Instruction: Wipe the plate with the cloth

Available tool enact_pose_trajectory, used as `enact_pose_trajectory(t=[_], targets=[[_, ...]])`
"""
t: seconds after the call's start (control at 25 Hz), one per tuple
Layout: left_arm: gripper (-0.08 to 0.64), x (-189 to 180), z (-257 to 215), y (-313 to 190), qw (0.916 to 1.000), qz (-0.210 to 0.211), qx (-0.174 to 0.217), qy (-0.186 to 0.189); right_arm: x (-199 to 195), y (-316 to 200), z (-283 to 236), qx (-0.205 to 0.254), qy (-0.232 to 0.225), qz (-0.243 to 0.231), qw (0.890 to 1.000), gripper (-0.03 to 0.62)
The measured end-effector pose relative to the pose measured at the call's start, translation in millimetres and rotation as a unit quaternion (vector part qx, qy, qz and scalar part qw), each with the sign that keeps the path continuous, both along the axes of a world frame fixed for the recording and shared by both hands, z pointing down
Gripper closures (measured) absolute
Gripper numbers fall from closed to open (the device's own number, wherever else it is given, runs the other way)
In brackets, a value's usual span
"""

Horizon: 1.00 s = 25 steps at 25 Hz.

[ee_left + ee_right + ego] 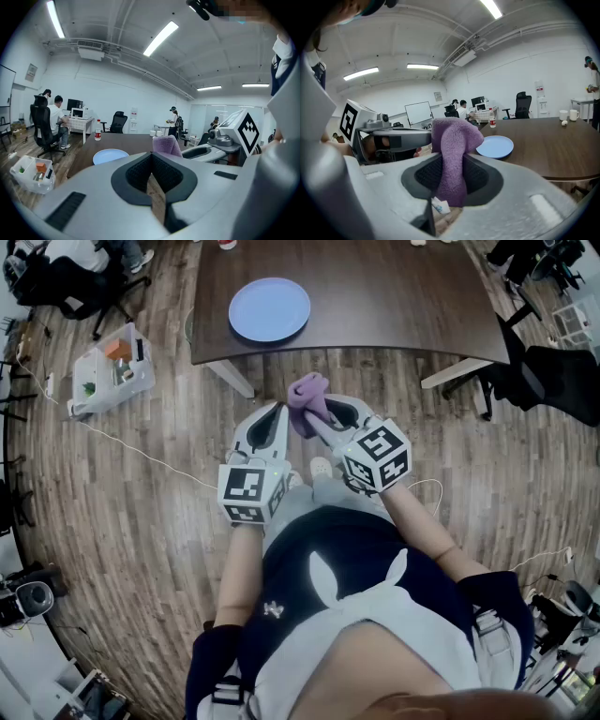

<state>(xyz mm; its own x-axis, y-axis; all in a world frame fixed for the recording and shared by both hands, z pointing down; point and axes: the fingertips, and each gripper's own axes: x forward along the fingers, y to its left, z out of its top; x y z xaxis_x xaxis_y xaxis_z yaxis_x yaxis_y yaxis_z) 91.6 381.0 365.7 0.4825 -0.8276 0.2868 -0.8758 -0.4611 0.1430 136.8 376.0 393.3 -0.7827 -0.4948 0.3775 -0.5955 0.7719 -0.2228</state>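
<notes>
A round blue plate [269,309] lies near the front left corner of a dark wooden table [394,296]. It also shows as the plate [110,155] and the plate [496,146] in the two gripper views. I stand short of the table with both grippers held before me. My right gripper [323,411] is shut on a purple cloth [309,394], which stands bunched up out of its jaws [452,150]. My left gripper [271,413], just left of it, has its jaws together with nothing between them [151,159]. Both sit apart from the plate.
A clear plastic box [112,367] with small items stands on the wooden floor left of the table. A white cable [141,454] runs across the floor. Black office chairs [553,376] stand at the right. A bottle [97,135] stands at the table's far end. People sit at desks [56,122] further back.
</notes>
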Motion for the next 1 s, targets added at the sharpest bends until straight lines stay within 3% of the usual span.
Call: enact_pose_trajectory(t=[0.68,1.0], targets=[[0.555,26,22,-30,0.9995,-0.023,-0.020,-0.001,35,-35,15,-0.007,-0.006,-0.013,1.000,0.476],[0.555,8,25,-52,0.9985,-0.051,-0.021,0.000,31,-62,18,-0.006,-0.010,-0.015,1.000,0.476]])
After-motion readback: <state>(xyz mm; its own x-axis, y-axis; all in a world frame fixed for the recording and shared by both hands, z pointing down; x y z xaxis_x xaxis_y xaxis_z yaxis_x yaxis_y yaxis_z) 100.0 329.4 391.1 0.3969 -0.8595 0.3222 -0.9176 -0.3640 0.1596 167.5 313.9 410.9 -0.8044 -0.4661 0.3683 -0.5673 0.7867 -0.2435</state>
